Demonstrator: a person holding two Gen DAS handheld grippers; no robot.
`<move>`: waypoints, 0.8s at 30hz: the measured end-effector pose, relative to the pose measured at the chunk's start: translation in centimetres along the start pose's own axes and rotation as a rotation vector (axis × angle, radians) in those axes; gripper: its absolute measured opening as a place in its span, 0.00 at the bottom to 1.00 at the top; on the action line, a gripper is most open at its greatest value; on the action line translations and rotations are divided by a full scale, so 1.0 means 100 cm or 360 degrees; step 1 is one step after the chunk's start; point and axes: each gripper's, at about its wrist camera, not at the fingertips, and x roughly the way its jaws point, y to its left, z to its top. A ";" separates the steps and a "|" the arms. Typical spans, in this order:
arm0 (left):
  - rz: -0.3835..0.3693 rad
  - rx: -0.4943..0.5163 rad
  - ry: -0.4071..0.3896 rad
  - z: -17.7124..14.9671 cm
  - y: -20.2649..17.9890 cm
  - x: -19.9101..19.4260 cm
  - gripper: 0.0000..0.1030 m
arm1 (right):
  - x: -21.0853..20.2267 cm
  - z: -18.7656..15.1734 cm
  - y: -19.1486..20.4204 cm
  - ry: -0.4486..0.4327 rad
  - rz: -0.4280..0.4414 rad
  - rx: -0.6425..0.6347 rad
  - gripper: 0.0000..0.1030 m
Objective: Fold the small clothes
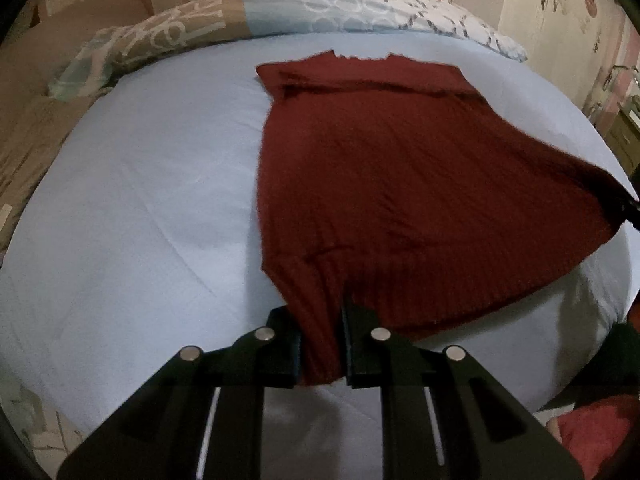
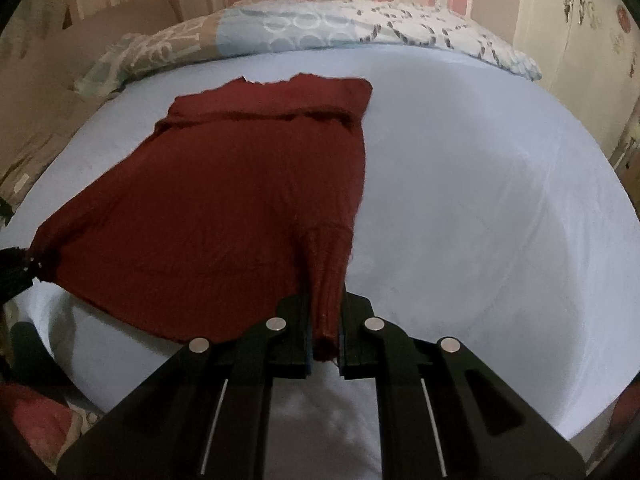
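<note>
Sweater, one, dark red ribbed knit, lies spread on the bed over the light blue sheet, collar end toward the far side. We count two grippers, one garment, one long patterned pillow along the bed's far edge. Left gripper: we see its fingers closed on the near left corner of the hem, the ribbed band bunched between them. Right gripper: its fingers are closed on the near right hem corner, fabric pinched into a narrow strip. Between the two grips the hem runs taut along the bed's near edge. Each gripper shows at the other camera's frame edge, holding its corner.
</note>
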 end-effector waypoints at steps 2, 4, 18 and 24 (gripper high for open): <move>0.0025 0.0002 -0.0049 0.010 0.003 0.000 0.15 | 0.001 0.007 0.002 -0.0043 0.0002 -0.0004 0.08; 0.0082 0.0054 -0.0100 0.022 -0.001 0.002 0.15 | 0.005 0.019 0.004 -0.0091 -0.0004 -0.0013 0.08; 0.0151 0.0054 -0.0312 0.165 0.018 0.050 0.14 | 0.069 0.143 -0.022 -0.0272 0.0096 0.0214 0.08; 0.0153 0.0066 -0.0299 0.236 0.024 0.098 0.14 | 0.124 0.198 -0.034 -0.0249 0.0079 0.0268 0.08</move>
